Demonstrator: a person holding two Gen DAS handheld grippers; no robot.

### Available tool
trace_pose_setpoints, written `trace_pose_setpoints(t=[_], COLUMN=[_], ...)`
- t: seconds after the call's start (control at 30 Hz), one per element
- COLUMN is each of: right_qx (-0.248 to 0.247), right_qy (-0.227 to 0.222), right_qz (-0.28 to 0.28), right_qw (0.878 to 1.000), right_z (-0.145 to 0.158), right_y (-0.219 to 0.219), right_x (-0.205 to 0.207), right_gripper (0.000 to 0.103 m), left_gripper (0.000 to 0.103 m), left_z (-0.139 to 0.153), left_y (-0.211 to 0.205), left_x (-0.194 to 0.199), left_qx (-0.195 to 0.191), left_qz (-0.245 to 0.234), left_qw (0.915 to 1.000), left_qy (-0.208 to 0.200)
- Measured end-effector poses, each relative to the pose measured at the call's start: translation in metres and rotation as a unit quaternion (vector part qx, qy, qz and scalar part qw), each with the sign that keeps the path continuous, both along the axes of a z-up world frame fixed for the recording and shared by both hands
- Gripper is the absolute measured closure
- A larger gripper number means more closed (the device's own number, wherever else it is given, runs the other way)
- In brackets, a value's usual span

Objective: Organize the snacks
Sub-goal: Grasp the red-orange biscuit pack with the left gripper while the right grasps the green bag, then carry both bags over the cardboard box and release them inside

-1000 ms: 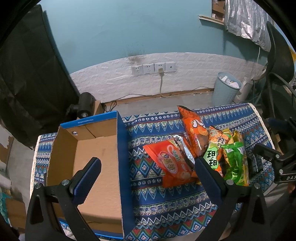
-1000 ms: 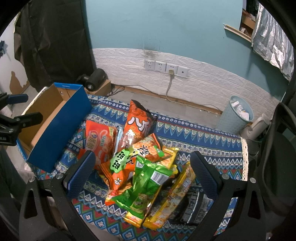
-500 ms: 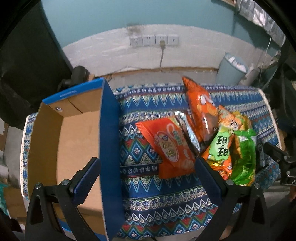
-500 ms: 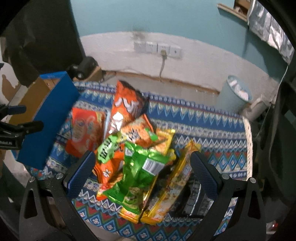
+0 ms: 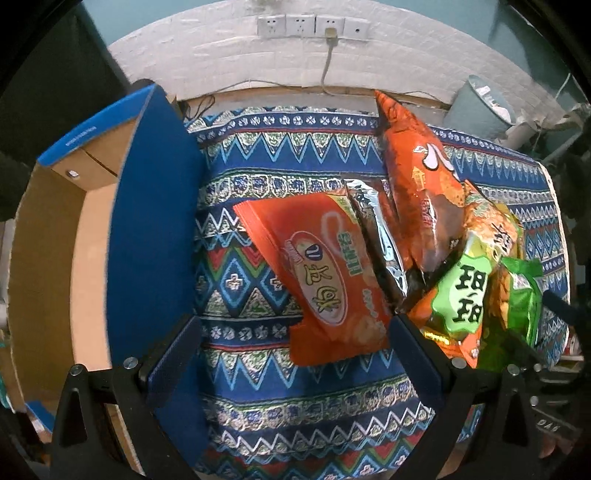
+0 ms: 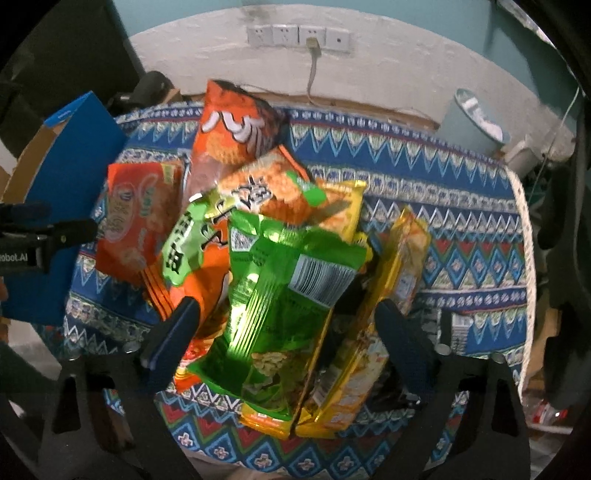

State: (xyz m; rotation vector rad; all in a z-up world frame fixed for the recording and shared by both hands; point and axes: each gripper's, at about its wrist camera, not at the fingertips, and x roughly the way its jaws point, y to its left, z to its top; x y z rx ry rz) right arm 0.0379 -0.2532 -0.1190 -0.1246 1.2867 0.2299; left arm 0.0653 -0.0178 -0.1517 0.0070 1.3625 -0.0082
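Two yellow packets [image 6: 369,332] only in right view, box interior [image 5: 48,277] only left

You worked in a lived-in room of a home, not a shop or lab. The desk wore a bright zigzag-patterned cloth [image 5: 314,402], and behind it ran a teal-painted wall [image 6: 184,22] over a white brick-textured band [image 5: 221,55] with a row of wall sockets [image 5: 314,26], one with a cable plugged in. A small waste bin [image 6: 476,122] stood on the floor beside the desk.
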Motion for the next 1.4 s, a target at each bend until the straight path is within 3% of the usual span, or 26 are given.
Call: trace_pose_setpoints(t=[0.23, 0.43, 0.67, 0.8, 0.87, 0.93, 1.03, 1.23, 1.4], right_qx=[0.000, -0.006, 0.004, 0.000, -0.005, -0.005, -0.005, 0.007, 0.015], right_qy=[0.019, 0.001, 0.015, 0.026, 0.030, 0.034, 0.023, 0.014, -0.001], right_qz=[0.006, 0.008, 0.018, 0.021, 0.024, 0.028, 0.036, 0.034, 0.033], right_qw=[1.000, 1.000, 1.000, 0.999, 0.999, 0.999, 0.999, 0.999, 0.999], right_z=[-0.019, -0.016, -0.034, -0.044, -0.049, -0.052, -0.046, -0.032, -0.017], right_y=[-0.003, -0.013, -0.015, -0.013, -0.012, -0.011, -0.009, -0.013, -0.011], right_x=[0.004, 0.012, 0.018, 0.019, 0.019, 0.018, 0.015, 0.015, 0.012], right_gripper=[0.049, 0.050, 0.050, 0.050, 0.050, 0.050, 0.053, 0.057, 0.058], left_gripper=[0.001, 0.001, 0.001, 0.001, 0.006, 0.027, 0.046, 0.063, 0.064], left_z=[-0.021, -0.042, -0.067, -0.069, -0.069, -0.065, -0.060, -0.051, -0.040], left_y=[-0.008, -0.014, -0.011, -0.017, -0.020, -0.028, -0.031, -0.025, -0.017], left_x=[0.020, 0.033, 0.045, 0.048, 0.046, 0.042, 0.035, 0.028, 0.022], left_qx=[0.005, 0.012, -0.001, 0.002, 0.005, 0.011, -0.022, -0.042, -0.043], left_qz=[0.016, 0.017, 0.024, 0.006, -0.005, -0.014, -0.026, -0.030, -0.037], left_qw=[0.9998, 0.9992, 0.9980, 0.9990, 0.9996, 0.9997, 0.9993, 0.9986, 0.9984], left_qy=[0.015, 0.033, 0.058, 0.044, 0.029, 0.013, 0.014, 0.005, -0.009])
